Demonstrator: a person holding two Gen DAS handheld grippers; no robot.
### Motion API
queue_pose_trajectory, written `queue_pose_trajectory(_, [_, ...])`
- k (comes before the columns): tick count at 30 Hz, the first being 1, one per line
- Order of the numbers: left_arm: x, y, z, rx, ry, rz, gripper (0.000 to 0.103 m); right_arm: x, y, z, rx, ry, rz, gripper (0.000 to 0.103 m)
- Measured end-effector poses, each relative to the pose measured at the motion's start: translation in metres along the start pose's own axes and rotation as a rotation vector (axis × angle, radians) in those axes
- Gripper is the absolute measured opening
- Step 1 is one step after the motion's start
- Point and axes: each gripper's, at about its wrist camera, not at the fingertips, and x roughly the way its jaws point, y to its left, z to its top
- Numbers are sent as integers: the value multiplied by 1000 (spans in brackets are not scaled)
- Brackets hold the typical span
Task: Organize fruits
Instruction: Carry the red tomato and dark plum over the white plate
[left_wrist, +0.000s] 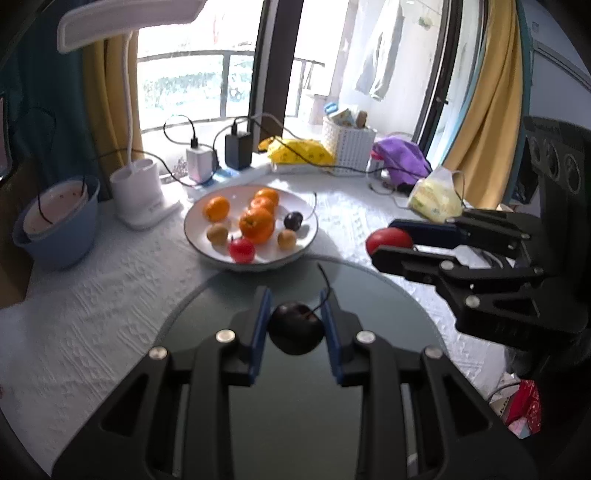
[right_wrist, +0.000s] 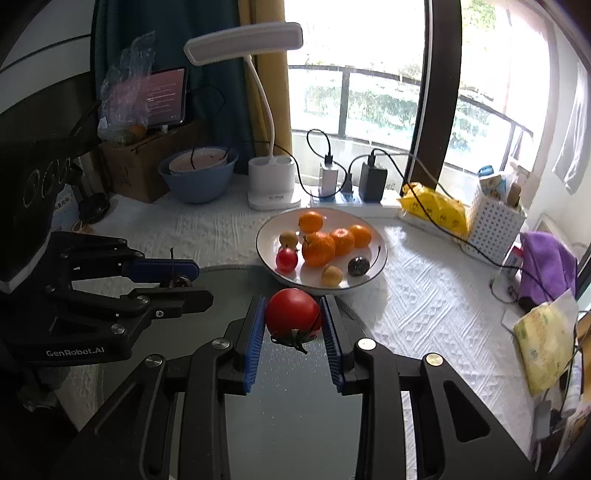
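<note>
Both tongs are loaded: the left tongs (left_wrist: 293, 323) are clamped on a dark cherry (left_wrist: 295, 326) whose stem (left_wrist: 324, 282) sticks up past the pads, and the right tongs (right_wrist: 293, 325) grip a red tomato (right_wrist: 293, 314), calyx hanging below. Both fruits are held above a round grey-green glass plate (left_wrist: 369, 291), just in front of the white plate (right_wrist: 266, 240) that carries the rest — several oranges (right_wrist: 318, 248), a second small tomato (right_wrist: 286, 259), another dark cherry (right_wrist: 357, 266) and a few small brownish-yellow fruits (right_wrist: 331, 276). The likely trouble is in the release: both fruits are round and smooth, so if set down from any height they may roll across the glass and off onto the cloth-covered worktop (left_wrist: 92, 295). The cherry is soft, and too hard a squeeze could bruise or split it; the tomato looks firmer but its skin could still mark. The two tongs are near each other, so moving inward together risks a knock. Further back stand a lamp base (right_wrist: 271, 184), a blue bowl (right_wrist: 199, 181), two chargers (right_wrist: 351, 177) with trailing cables, a yellow bag (right_wrist: 436, 208) and a white basket (right_wrist: 495, 229) — none blocks the glass plate, though a cable (right_wrist: 443, 221) runs just beside the white plate's rim.
</note>
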Motion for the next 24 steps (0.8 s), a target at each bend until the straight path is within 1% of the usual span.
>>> queue_pose_trajectory(7, [-9, 1, 14, 6, -34, 4, 29, -8, -2, 13, -12, -39, -11, 32])
queue_pose_trajectory(13, [-8, 0, 27, 28, -46, 1, 29, -9, -8, 24, -13, -54, -17, 32])
queue_pose_trajectory(24, [1, 6, 52, 52, -79, 9, 29, 4, -23, 44, -22, -77, -27, 32])
